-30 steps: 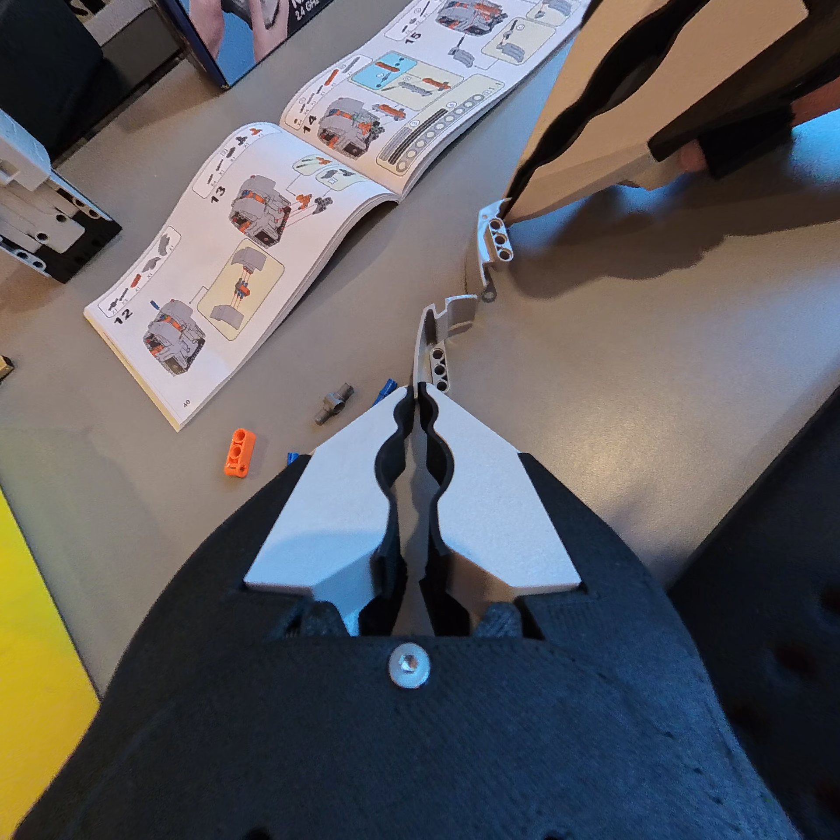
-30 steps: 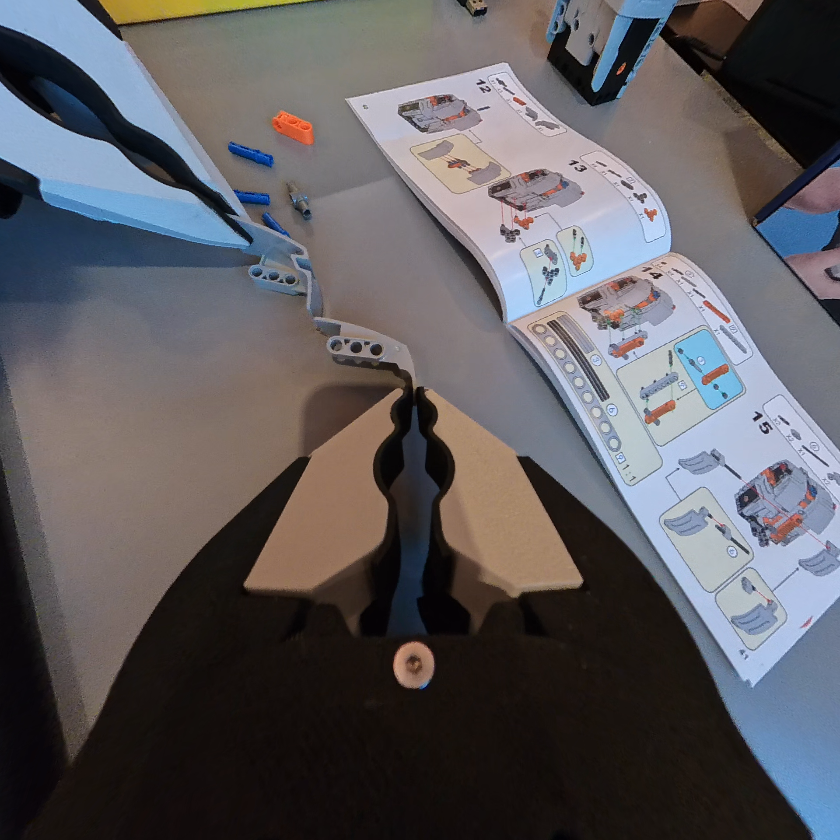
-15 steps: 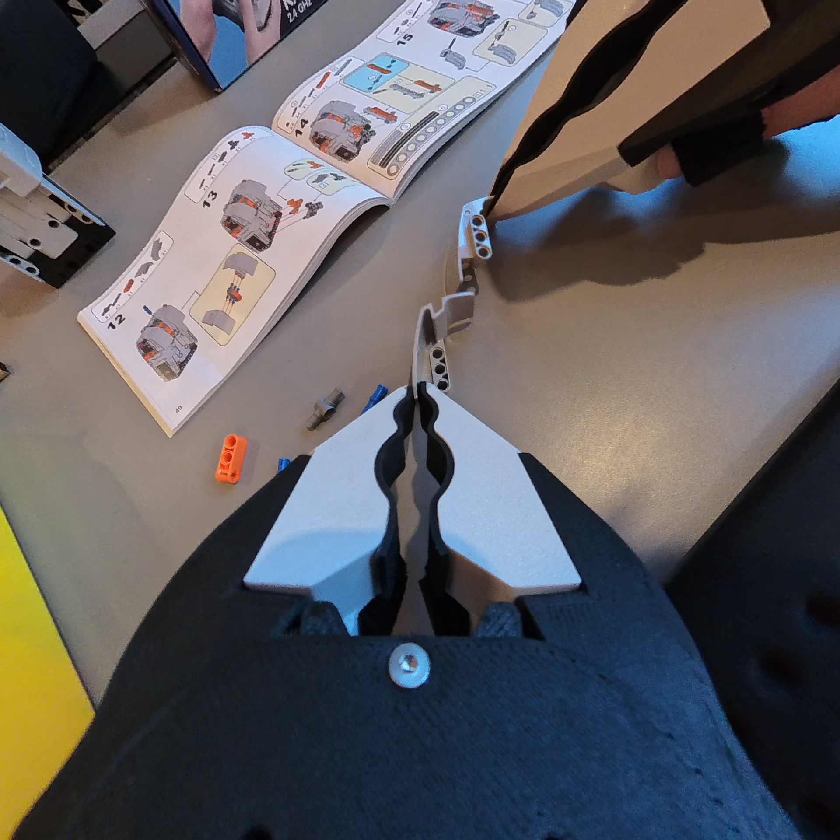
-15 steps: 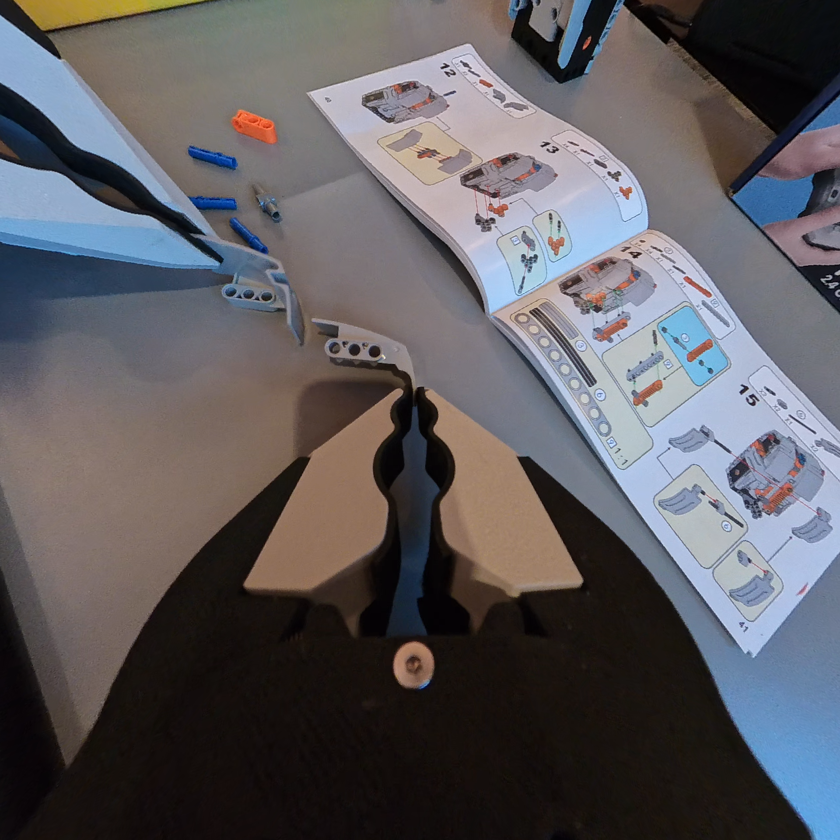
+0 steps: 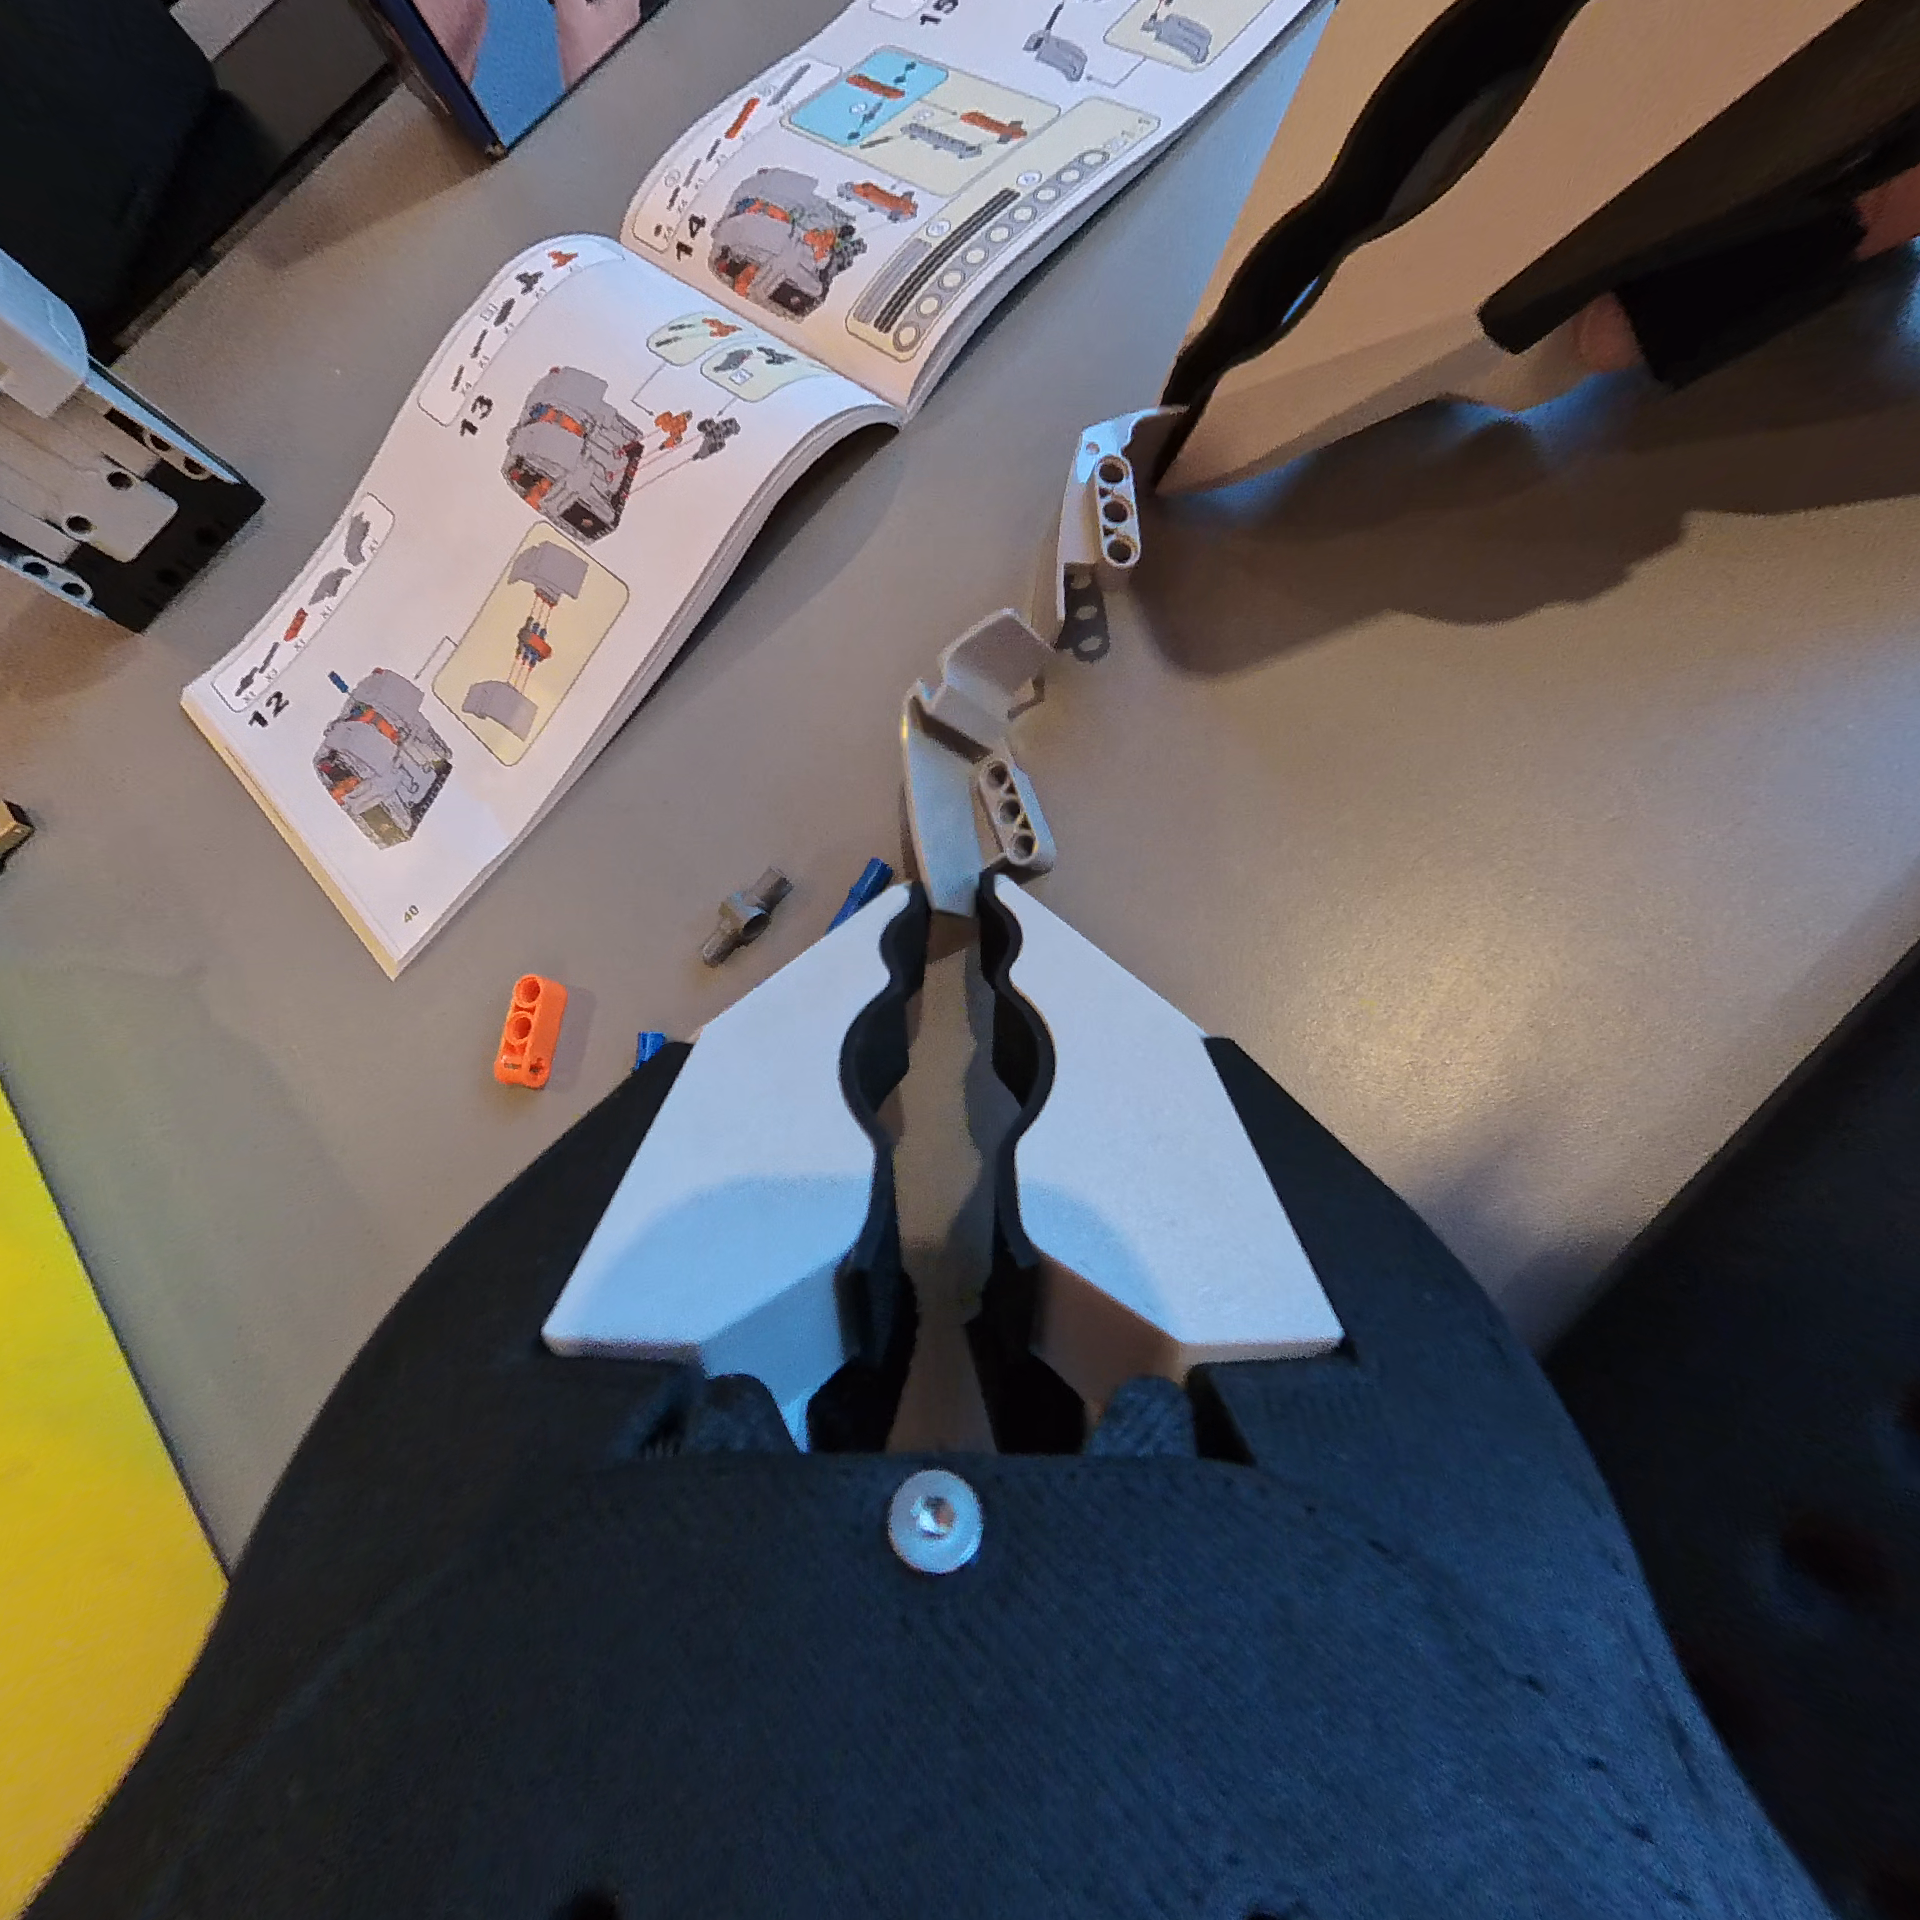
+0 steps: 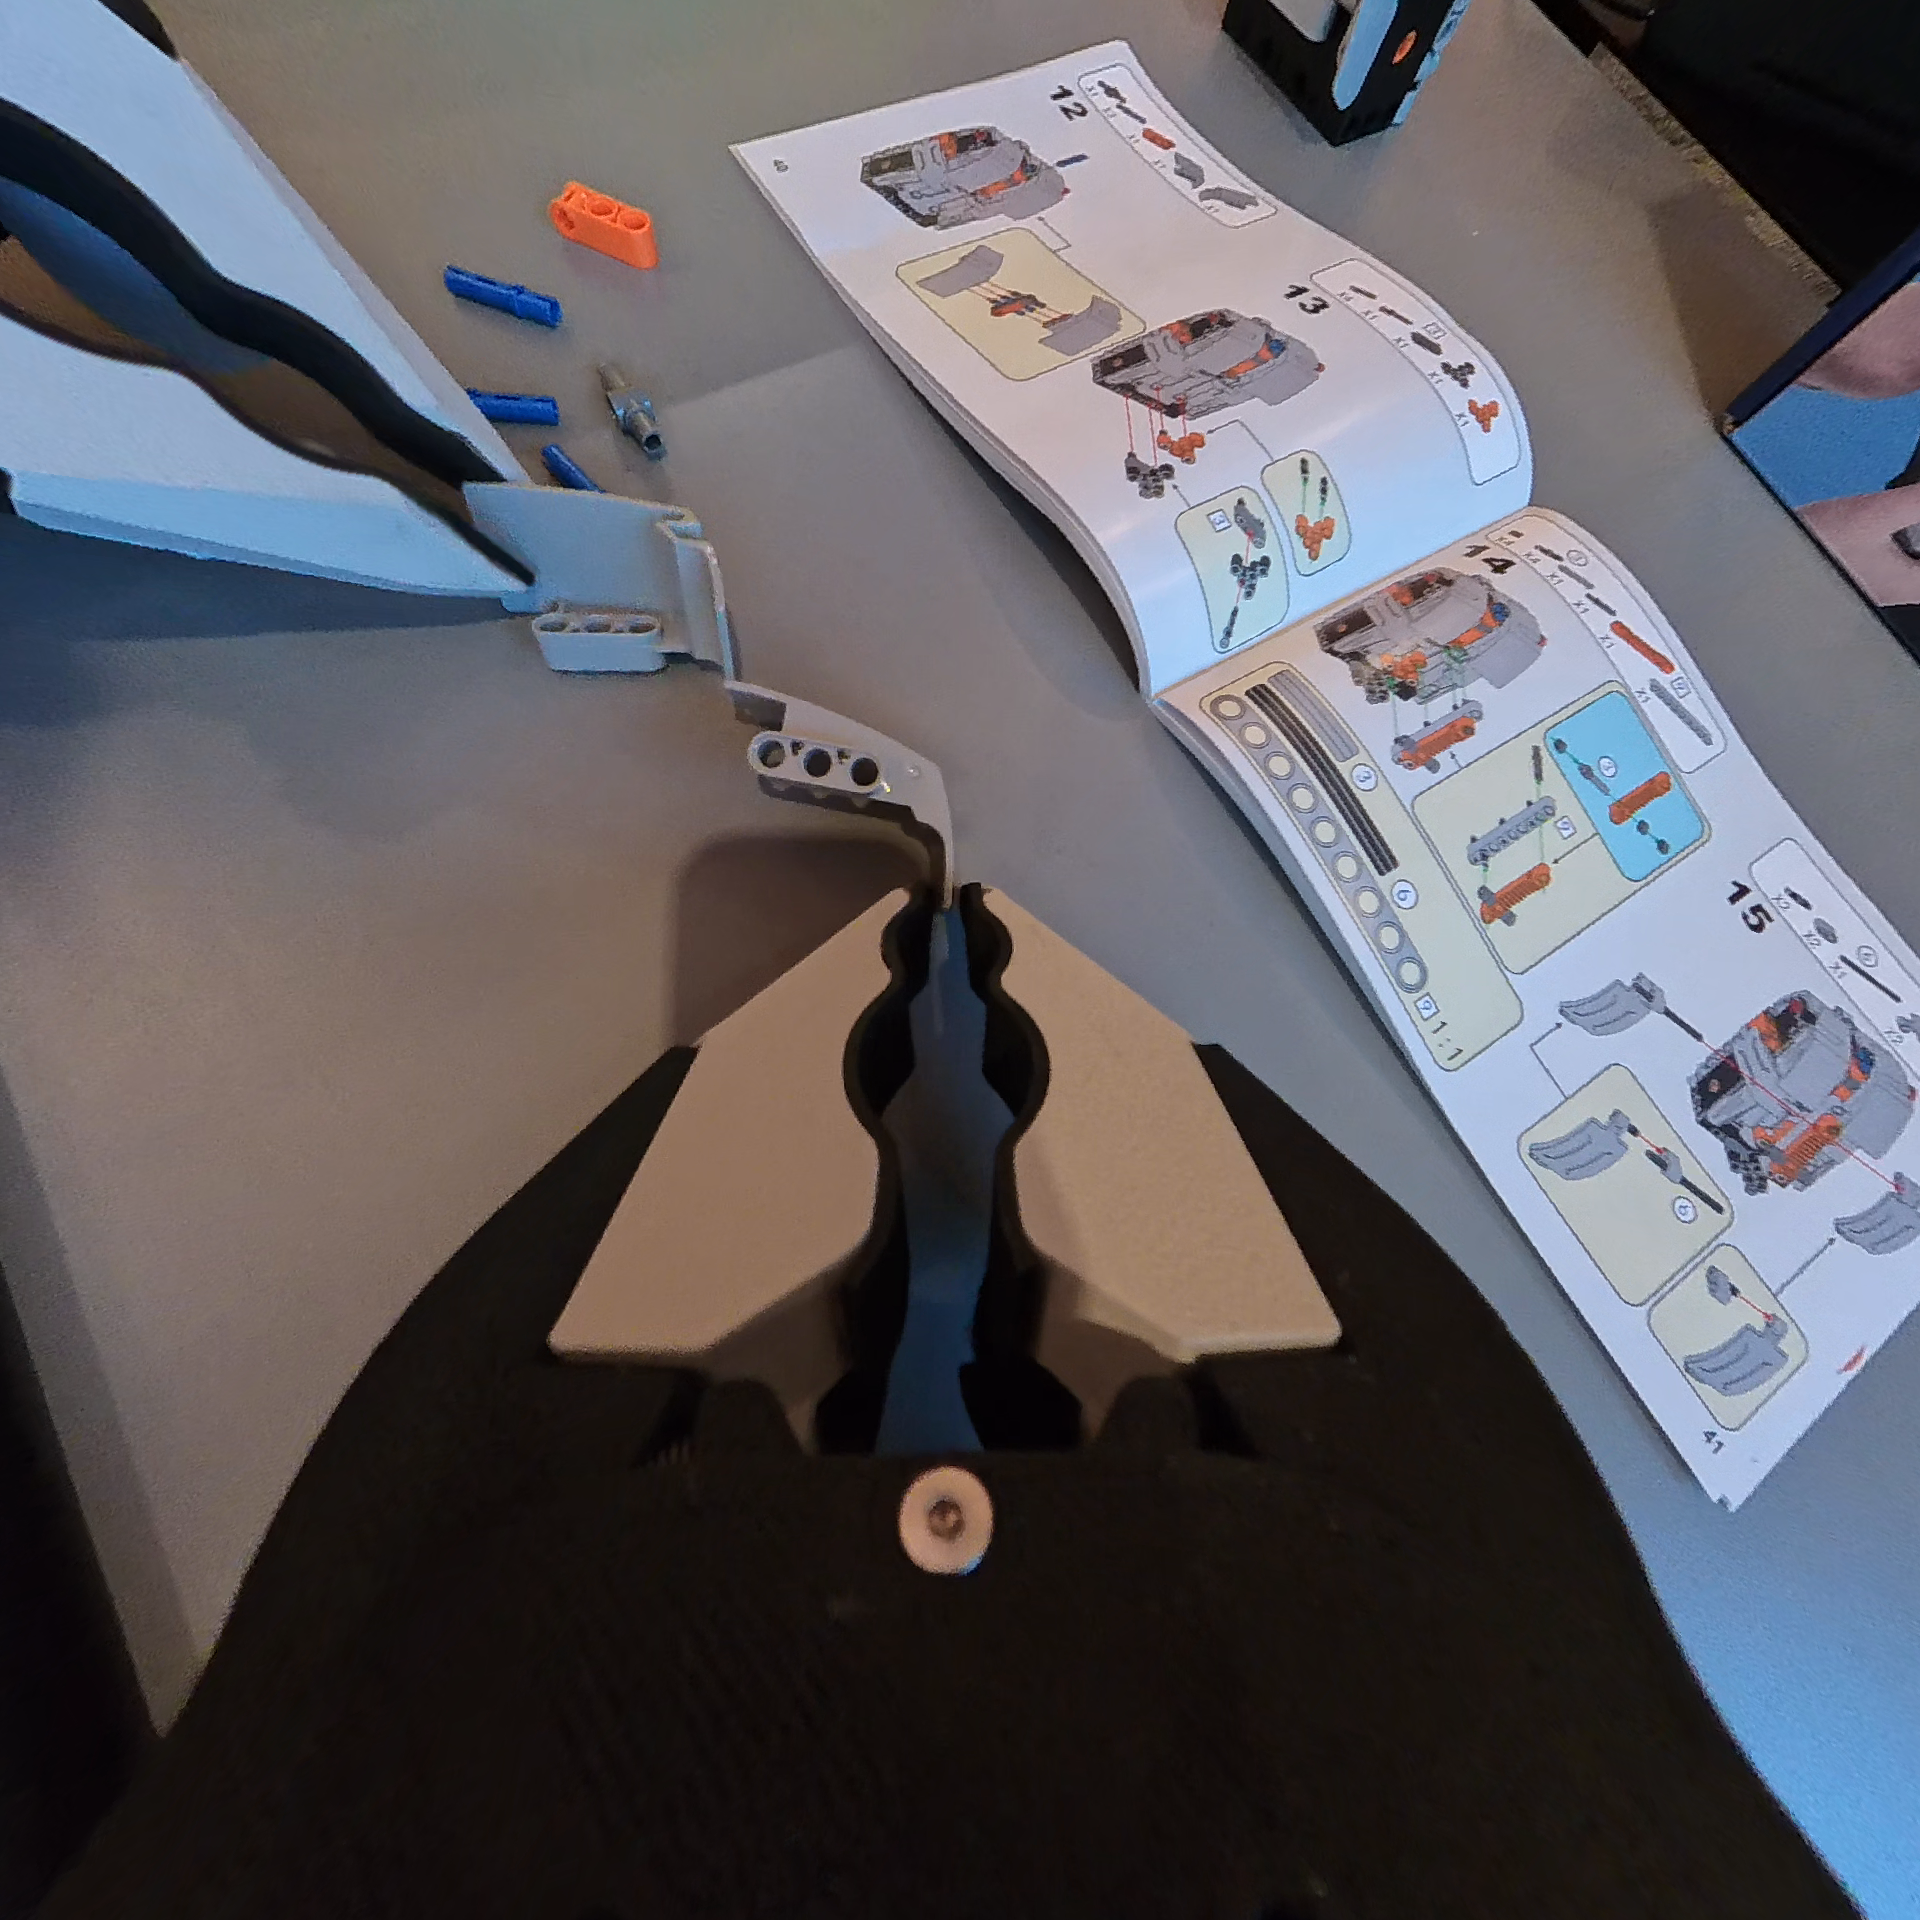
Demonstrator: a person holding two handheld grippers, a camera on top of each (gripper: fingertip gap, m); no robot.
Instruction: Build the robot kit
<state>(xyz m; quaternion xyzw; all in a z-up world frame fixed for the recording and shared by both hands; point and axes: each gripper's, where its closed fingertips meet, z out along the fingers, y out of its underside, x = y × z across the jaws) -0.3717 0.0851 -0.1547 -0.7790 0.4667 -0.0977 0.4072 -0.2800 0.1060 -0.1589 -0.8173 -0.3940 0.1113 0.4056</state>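
While both grippers pinch grey curved panels, the panels' free ends nearly meet at frame centre.
Left gripper [image 5: 951,899] clamps its curved panel [image 5: 961,769]; right gripper [image 6: 943,902] clamps its own panel [image 6: 842,764], above-left.

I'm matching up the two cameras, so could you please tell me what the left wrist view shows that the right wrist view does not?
Only the left wrist view shows the yellow surface. Only the right wrist view shows a whole blue pin. Both show the open booklet, the orange piece, the small grey connector, and each gripper, left and right, shut on a grey panel, left's, right's.
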